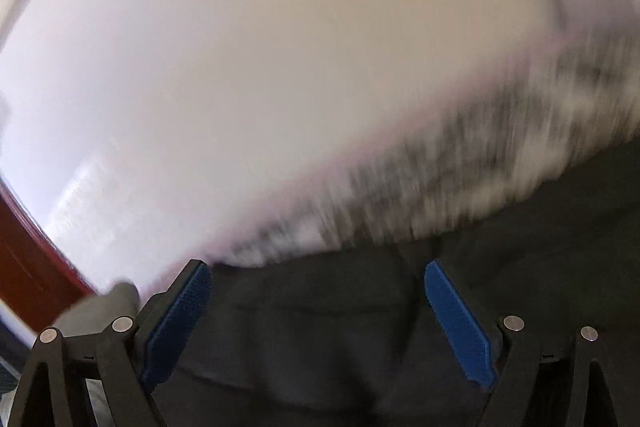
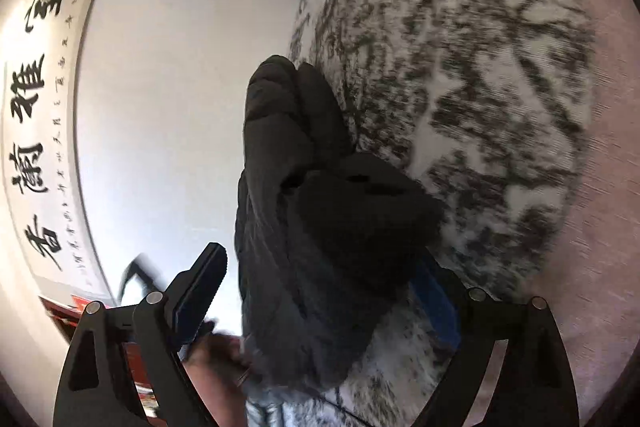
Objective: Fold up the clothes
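While both views are smeared by motion, the scene is set out thus:
Dark garment (image 2: pixel 316 227): bunched, seen against the black-and-white patterned cover (image 2: pixel 460 67).
Right gripper (image 2: pixel 320 291): jaws spread wide around the garment; grip cannot be told.
Left gripper (image 1: pixel 318 307): jaws wide apart, nothing clamped, dark fabric (image 1: pixel 320 339) seen behind.
Calligraphy scroll (image 2: pixel 36 115): hung left of the garment.

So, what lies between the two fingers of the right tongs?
In the right wrist view, a bunched black garment fills the gap between the open fingers of the right tongs; whether they touch it is unclear.
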